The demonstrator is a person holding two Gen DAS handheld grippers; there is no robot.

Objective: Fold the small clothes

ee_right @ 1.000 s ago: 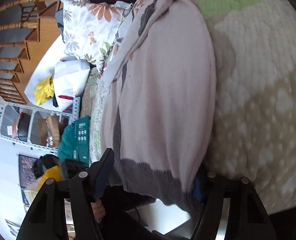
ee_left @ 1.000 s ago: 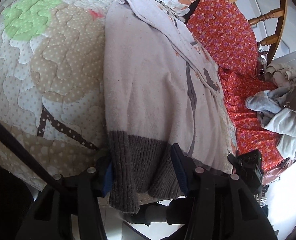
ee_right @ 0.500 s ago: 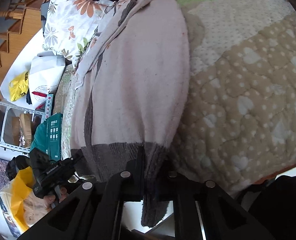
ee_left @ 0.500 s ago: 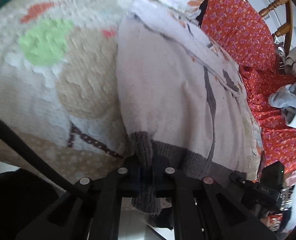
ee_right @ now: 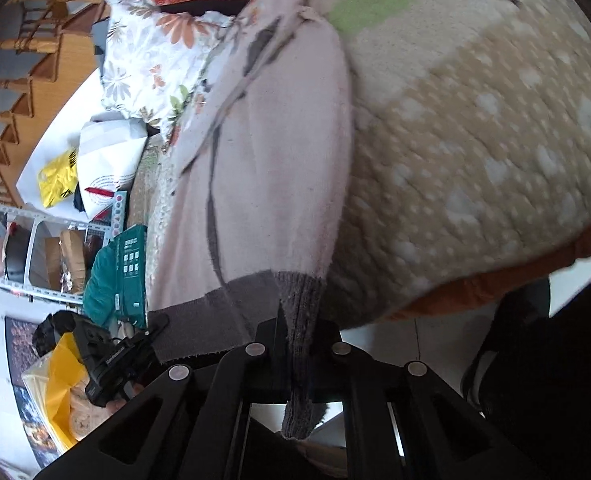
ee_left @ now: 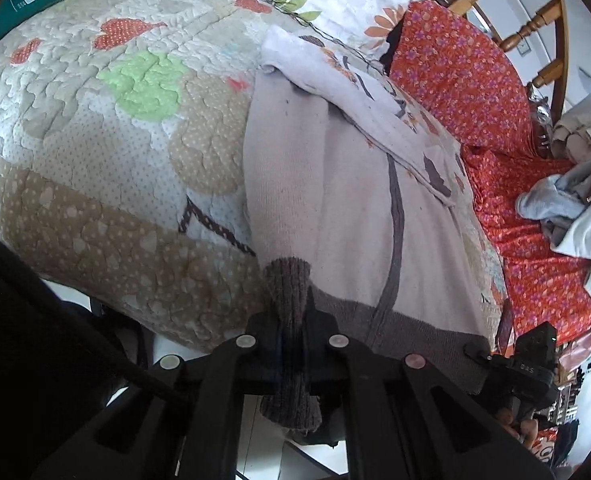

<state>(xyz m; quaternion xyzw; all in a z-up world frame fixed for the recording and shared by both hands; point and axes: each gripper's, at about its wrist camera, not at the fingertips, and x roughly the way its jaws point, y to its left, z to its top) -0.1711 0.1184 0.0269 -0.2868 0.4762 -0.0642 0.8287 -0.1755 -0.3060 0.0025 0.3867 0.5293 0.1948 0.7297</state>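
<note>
Left wrist view: the pale sweater lies along the quilt, its grey ribbed hem now pinched by the left gripper. The right gripper, wide a second ago, has likewise clamped the hem's other corner, so the fold can likely begin.

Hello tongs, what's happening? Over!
Left tongs and right tongs both shut on sweater hem. Sweater flat on quilt. Nothing blocking.
</note>
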